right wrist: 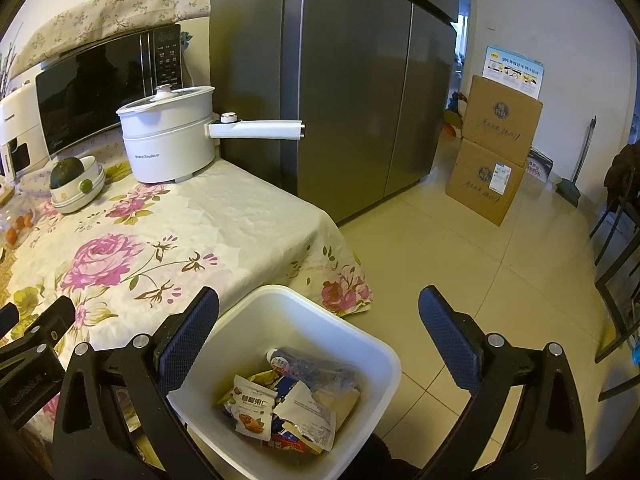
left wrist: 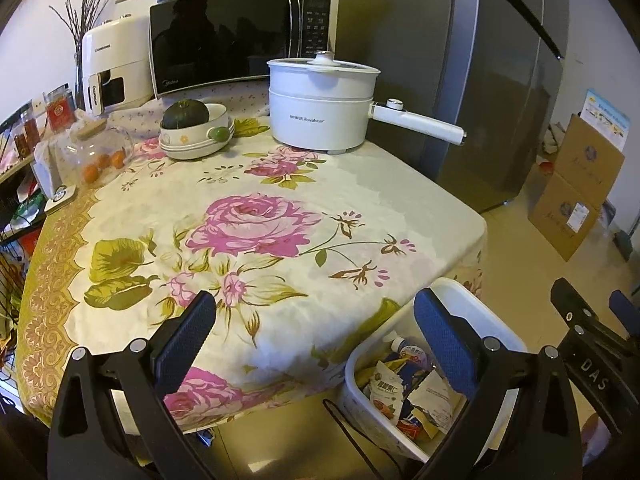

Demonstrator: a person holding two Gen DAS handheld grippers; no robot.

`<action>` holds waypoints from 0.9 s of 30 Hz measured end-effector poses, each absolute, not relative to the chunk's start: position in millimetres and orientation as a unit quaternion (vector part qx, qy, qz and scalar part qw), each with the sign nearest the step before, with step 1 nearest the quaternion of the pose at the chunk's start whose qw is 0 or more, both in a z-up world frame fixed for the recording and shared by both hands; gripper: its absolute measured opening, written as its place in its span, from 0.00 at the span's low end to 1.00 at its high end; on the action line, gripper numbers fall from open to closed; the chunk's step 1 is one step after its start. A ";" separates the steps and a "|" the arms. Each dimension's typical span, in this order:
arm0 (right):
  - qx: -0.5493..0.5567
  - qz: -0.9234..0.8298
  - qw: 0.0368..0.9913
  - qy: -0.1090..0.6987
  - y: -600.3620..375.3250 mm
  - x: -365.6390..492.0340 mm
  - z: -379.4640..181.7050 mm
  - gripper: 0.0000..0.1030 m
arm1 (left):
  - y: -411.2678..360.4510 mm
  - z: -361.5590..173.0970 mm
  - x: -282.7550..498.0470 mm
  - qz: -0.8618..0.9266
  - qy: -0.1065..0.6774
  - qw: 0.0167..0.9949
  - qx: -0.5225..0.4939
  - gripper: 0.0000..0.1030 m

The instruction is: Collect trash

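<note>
A white plastic bin (right wrist: 320,320) stands on the floor by the table's near corner; its rim also shows in the left wrist view as the bin (left wrist: 472,300). Inside lie snack wrappers (right wrist: 252,404), torn paper (right wrist: 308,412) and a crushed bottle (right wrist: 308,364). My right gripper (right wrist: 318,320) hangs open above the bin with nothing between its fingers. My left gripper (left wrist: 316,324) is open over the table's front edge, empty. The right gripper (left wrist: 592,320) shows at the left view's right edge.
The table carries a floral cloth (left wrist: 248,216), a white electric pot (left wrist: 324,104) with a long handle, a bowl with a squash (left wrist: 196,130), a glass jar (left wrist: 100,152), a microwave (left wrist: 240,36). A grey fridge (right wrist: 360,80), cardboard boxes (right wrist: 492,148), a dark chair (right wrist: 624,240) stand around the tiled floor.
</note>
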State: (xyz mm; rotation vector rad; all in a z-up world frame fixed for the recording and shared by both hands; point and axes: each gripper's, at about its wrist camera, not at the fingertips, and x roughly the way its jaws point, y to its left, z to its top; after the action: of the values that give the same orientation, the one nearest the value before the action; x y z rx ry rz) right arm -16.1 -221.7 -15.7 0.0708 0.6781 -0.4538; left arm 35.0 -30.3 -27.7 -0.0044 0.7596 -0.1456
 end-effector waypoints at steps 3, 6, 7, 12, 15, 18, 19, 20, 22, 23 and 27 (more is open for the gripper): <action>0.036 -0.220 0.917 0.332 -222.0 -16.0 -16.2 0.93 | -29.9 -28.3 35.1 -0.069 0.370 0.926 -0.001 0.94; 0.035 -0.219 0.916 0.333 -221.5 -15.9 -16.9 0.93 | -29.5 -28.3 35.2 -0.069 0.370 0.927 -0.002 0.94; 0.035 -0.219 0.916 0.333 -221.3 -16.0 -16.9 0.93 | -29.1 -28.4 35.3 -0.069 0.369 0.927 -0.004 0.94; 0.036 -0.219 0.916 0.336 -221.2 -16.1 -17.4 0.93 | -28.6 -27.8 36.3 -0.076 0.367 0.927 -0.008 0.93; 0.038 -0.218 0.915 0.337 -221.7 -15.7 -18.3 0.93 | -29.6 -28.0 35.8 -0.079 0.365 0.927 -0.008 0.93; 0.037 -0.218 0.915 0.337 -222.2 -15.7 -18.0 0.93 | -30.0 -29.0 35.6 -0.085 0.364 0.928 -0.008 0.91; 0.037 -0.218 0.915 0.337 -222.2 -15.7 -18.0 0.93 | -30.2 -28.8 35.4 -0.087 0.362 0.928 -0.008 0.90; 0.037 -0.218 0.915 0.337 -222.2 -15.7 -18.1 0.93 | -30.3 -28.3 34.6 -0.090 0.359 0.929 -0.009 0.86; 0.036 -0.217 0.915 0.337 -222.1 -15.8 -18.0 0.93 | -31.1 -27.6 34.0 -0.094 0.357 0.929 -0.011 0.82; 0.036 -0.217 0.915 0.338 -222.2 -15.8 -18.1 0.93 | -31.3 -27.3 34.2 -0.096 0.357 0.929 -0.012 0.82; 0.036 -0.217 0.915 0.337 -222.1 -15.8 -18.3 0.93 | -33.6 -27.1 33.8 -0.098 0.358 0.929 -0.009 0.86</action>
State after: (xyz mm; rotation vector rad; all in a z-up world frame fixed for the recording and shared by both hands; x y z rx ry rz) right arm -15.8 -222.1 -18.3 0.0748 0.6943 -0.4470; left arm 33.8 -33.6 -27.1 -0.0189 0.7326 -0.1999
